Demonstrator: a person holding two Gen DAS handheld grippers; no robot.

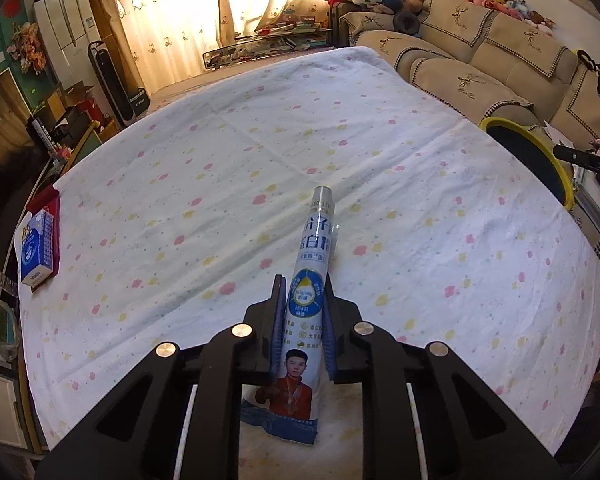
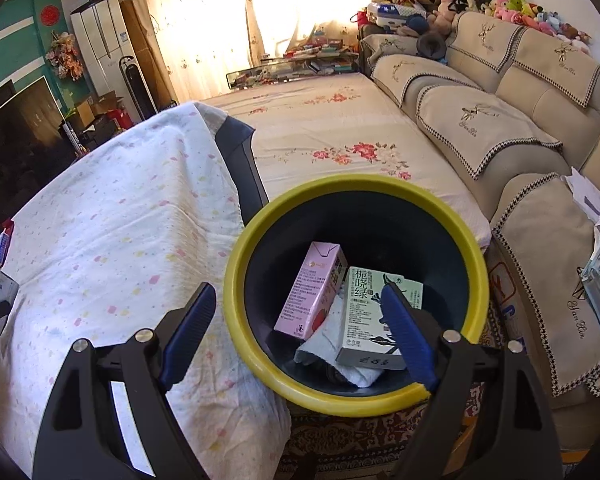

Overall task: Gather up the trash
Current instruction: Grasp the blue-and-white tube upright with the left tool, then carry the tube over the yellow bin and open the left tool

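A tall white and blue carton [image 1: 314,248] with a printed portrait stands tilted on the spotted white tablecloth [image 1: 260,140]. My left gripper [image 1: 304,280] is shut on its lower half, with both blue pads pressed to its sides. At the table's right edge is a dark bin with a yellow rim [image 1: 500,121]. In the right wrist view my right gripper [image 2: 297,289] hangs open and empty above that bin [image 2: 360,184]. One finger is over the cloth and the other over the bin's mouth. Inside lie a pink carton [image 2: 312,292], a green and white carton [image 2: 370,312] and a crumpled tissue [image 2: 340,356].
A blue tissue pack [image 1: 38,246] lies on a red item at the table's left edge. A beige sofa [image 2: 500,128] runs along the right, with a flowered low bed [image 2: 340,128] beside it. A patterned rug [image 2: 360,440] lies under the bin. A TV and clutter fill the left side.
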